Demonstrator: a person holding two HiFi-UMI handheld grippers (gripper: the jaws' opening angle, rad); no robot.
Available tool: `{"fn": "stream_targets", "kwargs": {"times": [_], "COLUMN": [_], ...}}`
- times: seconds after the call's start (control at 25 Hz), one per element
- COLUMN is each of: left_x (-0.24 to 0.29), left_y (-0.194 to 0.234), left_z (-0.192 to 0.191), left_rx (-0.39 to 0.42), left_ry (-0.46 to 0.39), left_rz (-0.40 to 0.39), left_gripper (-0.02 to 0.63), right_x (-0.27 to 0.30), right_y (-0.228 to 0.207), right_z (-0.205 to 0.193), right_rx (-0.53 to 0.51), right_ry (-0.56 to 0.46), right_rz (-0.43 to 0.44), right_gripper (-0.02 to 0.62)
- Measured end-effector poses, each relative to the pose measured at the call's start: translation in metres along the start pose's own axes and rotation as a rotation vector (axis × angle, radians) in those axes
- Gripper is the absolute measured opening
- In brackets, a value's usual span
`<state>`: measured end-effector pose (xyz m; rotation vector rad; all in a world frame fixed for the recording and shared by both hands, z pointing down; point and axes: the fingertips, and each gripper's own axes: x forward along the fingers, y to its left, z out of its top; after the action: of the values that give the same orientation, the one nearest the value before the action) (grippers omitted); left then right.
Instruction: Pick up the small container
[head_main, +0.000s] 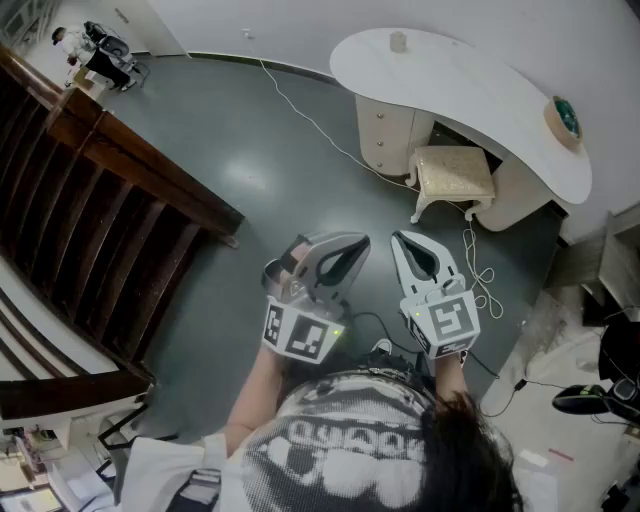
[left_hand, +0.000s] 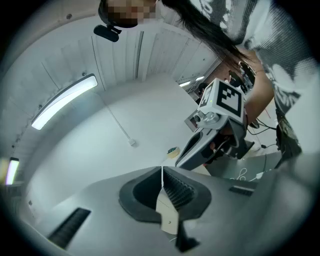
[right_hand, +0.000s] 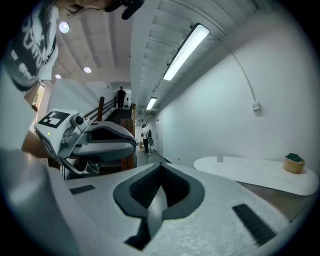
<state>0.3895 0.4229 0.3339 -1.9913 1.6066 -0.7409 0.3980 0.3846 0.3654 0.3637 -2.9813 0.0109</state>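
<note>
The small container (head_main: 398, 41) is a little pale cup standing on the far end of a white curved table (head_main: 470, 85). In the right gripper view the same container (right_hand: 220, 158) shows far ahead on the table (right_hand: 250, 174). My left gripper (head_main: 362, 240) and right gripper (head_main: 397, 238) are held side by side over the grey floor, well short of the table. Both are shut with nothing between the jaws. In its own view the left gripper (left_hand: 162, 170) points up at a wall, and the right gripper (right_hand: 161, 167) faces the table.
A bowl of green stuff (head_main: 565, 118) sits at the table's right end. A cream stool (head_main: 453, 175) and drawers (head_main: 393, 135) stand under the table. White cables (head_main: 480, 270) lie on the floor. A dark wooden stair railing (head_main: 130, 170) runs along the left.
</note>
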Motion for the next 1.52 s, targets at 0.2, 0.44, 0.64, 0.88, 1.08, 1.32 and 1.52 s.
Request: {"fn": "stream_targets", "kwargs": {"times": [0.2, 0.44, 0.64, 0.88, 1.08, 1.32, 1.52], "left_x": [0.009, 0.019, 0.023, 0.019, 0.018, 0.018, 0.032], "left_y": [0.020, 0.058, 0.103, 0.149, 0.181, 0.199, 0.202], "left_z": [-0.025, -0.059, -0.094, -0.134, -0.159, -0.172, -0.176], "left_rx": [-0.021, -0.030, -0.028, -0.008, 0.011, 0.011, -0.001], "left_ry": [0.007, -0.005, -0.021, -0.048, -0.072, -0.087, -0.101], "left_rz": [-0.008, -0.031, -0.042, -0.074, -0.099, -0.103, -0.116], "left_gripper": [0.009, 0.009, 0.009, 0.009, 0.009, 0.009, 0.009], "right_x": [0.029, 0.079, 0.133, 0.190, 0.222, 0.238, 0.246], "right_y": [-0.006, -0.013, -0.015, -0.009, -0.007, -0.008, -0.022], "right_z": [0.001, 0.004, 0.019, 0.034, 0.041, 0.041, 0.039], "right_rx": [0.041, 0.079, 0.063, 0.034, 0.027, 0.030, 0.033], "right_ry": [-0.004, 0.007, 0.015, 0.024, 0.031, 0.044, 0.056], "right_rz": [-0.012, -0.043, -0.069, -0.112, -0.161, -0.203, -0.218], "right_gripper": [0.002, 0.002, 0.002, 0.002, 0.002, 0.002, 0.002]}}
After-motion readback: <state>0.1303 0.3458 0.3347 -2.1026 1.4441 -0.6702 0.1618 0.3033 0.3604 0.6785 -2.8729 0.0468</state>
